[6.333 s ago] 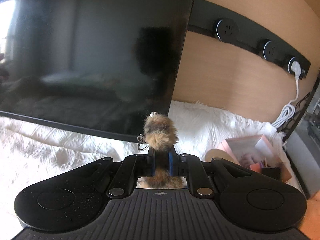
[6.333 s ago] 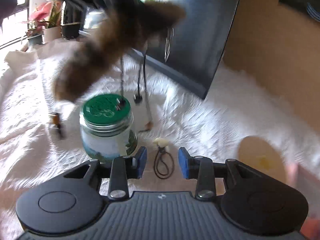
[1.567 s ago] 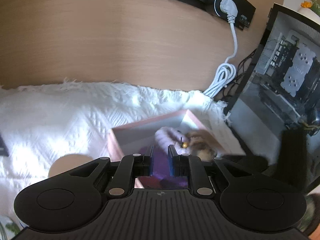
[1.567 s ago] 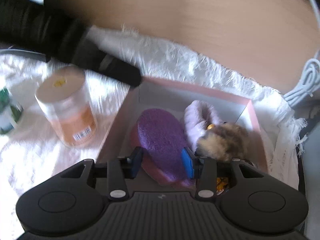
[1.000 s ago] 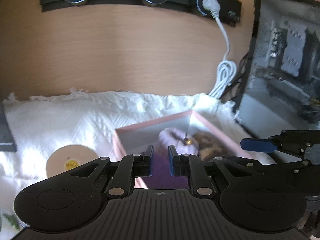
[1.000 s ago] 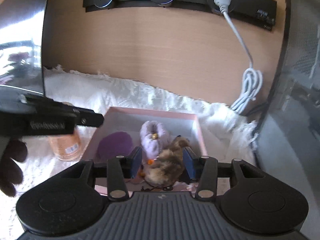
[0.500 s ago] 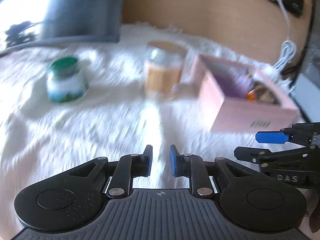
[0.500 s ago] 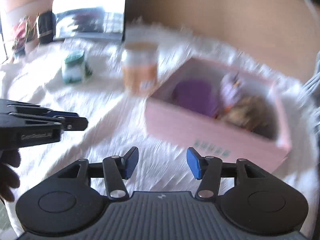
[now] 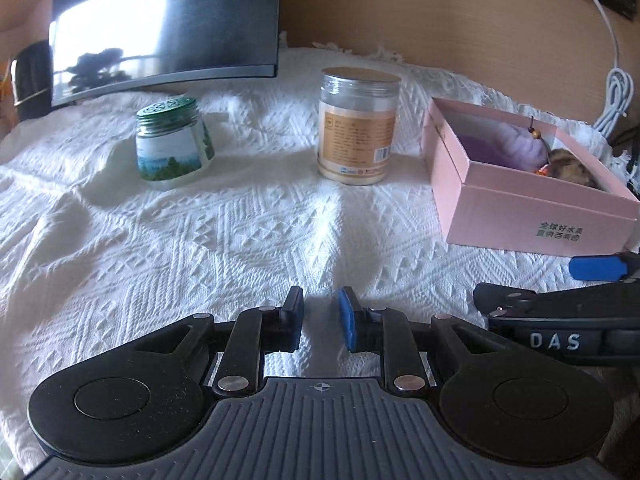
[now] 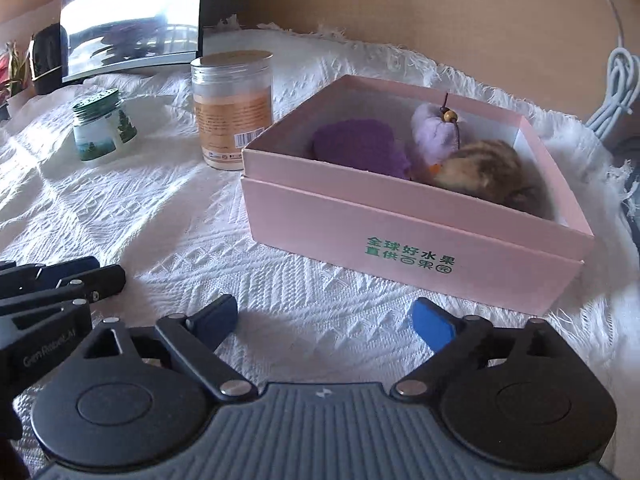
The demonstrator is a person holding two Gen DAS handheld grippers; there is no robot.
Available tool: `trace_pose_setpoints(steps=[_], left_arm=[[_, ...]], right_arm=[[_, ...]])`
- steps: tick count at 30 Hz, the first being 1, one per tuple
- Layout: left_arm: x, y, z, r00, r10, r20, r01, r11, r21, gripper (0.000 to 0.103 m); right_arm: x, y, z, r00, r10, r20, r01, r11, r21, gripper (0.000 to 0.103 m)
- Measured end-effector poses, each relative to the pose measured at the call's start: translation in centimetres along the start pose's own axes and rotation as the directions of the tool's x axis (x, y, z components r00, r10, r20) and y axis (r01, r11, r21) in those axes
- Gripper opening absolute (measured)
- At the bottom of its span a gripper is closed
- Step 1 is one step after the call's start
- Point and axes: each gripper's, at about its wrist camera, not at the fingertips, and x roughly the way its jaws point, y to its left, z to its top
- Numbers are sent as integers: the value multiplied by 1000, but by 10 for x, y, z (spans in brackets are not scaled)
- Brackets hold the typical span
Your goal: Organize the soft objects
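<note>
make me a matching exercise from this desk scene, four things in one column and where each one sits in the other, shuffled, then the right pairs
Column 1
1. purple sponge
2. brown furry toy
3. green-lidded jar
4. tall orange-labelled jar

Column 2
A. on the white cloth, just outside the pink box's left wall
B. inside the pink box, at its left end
C. on the white cloth, near the monitor's lower edge
D. inside the pink box, at its right end, beside the lilac plush

Pairs: 1-B, 2-D, 3-C, 4-A
</note>
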Motion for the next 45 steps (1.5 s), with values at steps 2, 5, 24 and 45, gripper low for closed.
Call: trace_pose_setpoints(steps=[2, 5, 24, 45], left_arm=[[-2, -1, -1, 1000, 3, -2, -3, 1000, -12, 22], [-8, -4, -5, 1000, 7, 0, -7, 1000, -10, 23], [-8, -16, -6, 997, 79, 3, -79, 997, 15, 23], [-9, -13, -5, 998, 65, -1, -65, 998, -7, 23]], right_arm=[[1, 3, -2, 999, -25, 22, 26, 999, -23, 99], [-1, 8, -4, 997, -39, 59, 43, 997, -60, 100], [4, -5, -4, 998, 48, 50, -47, 999, -9, 100], [4, -5, -4, 998, 48, 50, -48, 999, -9, 101]])
